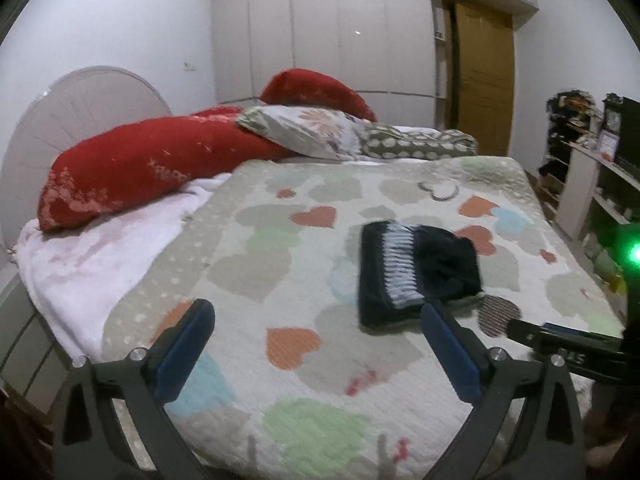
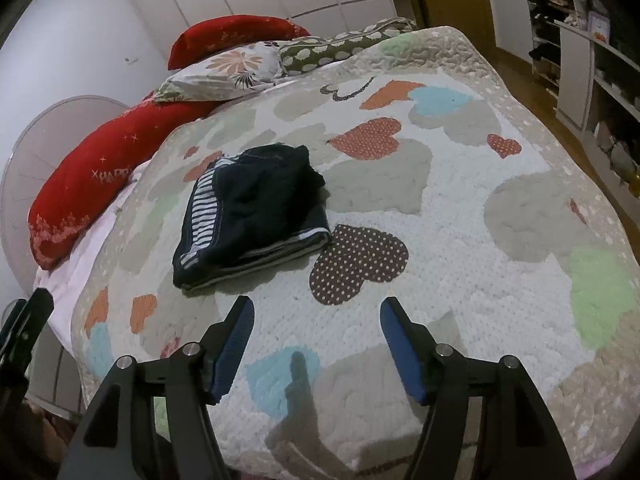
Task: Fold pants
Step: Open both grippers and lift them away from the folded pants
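Left gripper (image 1: 318, 320), low in the left wrist view: jaws spread wide, nothing between them, hovering over the heart-patterned quilt (image 1: 256, 248). Folded pants (image 1: 416, 272) right of centre, dark navy with a striped white band, apart from both blue pads. Tip of the other tool at the right edge.

Right gripper (image 2: 316, 316), bottom of the right wrist view: jaws parted, empty, clear of the cloth. Pants (image 2: 252, 216) left of centre on the quilt, a compact stack, layered edges at the near side, top layer slightly rumpled.

Probably finishing: best to keep both tools lifted away without snagging, then check the stack stays square.
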Motion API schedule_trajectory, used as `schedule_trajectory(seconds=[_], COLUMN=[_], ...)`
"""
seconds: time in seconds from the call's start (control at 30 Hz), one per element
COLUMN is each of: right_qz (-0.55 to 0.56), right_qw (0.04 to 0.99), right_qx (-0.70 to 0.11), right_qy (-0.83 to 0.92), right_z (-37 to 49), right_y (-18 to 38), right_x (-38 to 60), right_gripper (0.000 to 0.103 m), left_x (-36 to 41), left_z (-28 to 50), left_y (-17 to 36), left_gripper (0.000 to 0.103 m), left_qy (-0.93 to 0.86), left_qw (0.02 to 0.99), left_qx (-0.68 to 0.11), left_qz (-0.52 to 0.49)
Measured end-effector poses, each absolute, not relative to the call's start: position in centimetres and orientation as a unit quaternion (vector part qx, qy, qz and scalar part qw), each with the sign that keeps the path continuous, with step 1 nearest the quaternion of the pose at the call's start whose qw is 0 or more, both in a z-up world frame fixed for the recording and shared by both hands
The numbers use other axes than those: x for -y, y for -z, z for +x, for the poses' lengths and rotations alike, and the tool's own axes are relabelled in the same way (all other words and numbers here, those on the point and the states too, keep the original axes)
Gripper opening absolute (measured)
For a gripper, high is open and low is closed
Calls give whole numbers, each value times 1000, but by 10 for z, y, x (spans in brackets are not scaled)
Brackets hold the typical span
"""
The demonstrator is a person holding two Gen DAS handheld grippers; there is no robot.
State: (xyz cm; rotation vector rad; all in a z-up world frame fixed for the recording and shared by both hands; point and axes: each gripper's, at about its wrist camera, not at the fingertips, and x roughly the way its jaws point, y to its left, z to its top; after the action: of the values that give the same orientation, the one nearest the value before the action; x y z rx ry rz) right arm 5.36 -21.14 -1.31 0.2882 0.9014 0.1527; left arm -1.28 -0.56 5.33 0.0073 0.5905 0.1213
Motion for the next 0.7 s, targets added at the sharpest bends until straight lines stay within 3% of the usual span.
schedule_trajectory(seconds=[0.7], right_qz=[104], right_qw=[883], right_qx=[-454], right_qy=[-65], right_z=[39], right_y=[18], right_x=[196], right_gripper=[72], left_x=[13], left_z=[-10], left_y=[-32], left_gripper=[102], left_qy=[-11], left_qw=[928], left_qx=[-372], left_qz=[-26])
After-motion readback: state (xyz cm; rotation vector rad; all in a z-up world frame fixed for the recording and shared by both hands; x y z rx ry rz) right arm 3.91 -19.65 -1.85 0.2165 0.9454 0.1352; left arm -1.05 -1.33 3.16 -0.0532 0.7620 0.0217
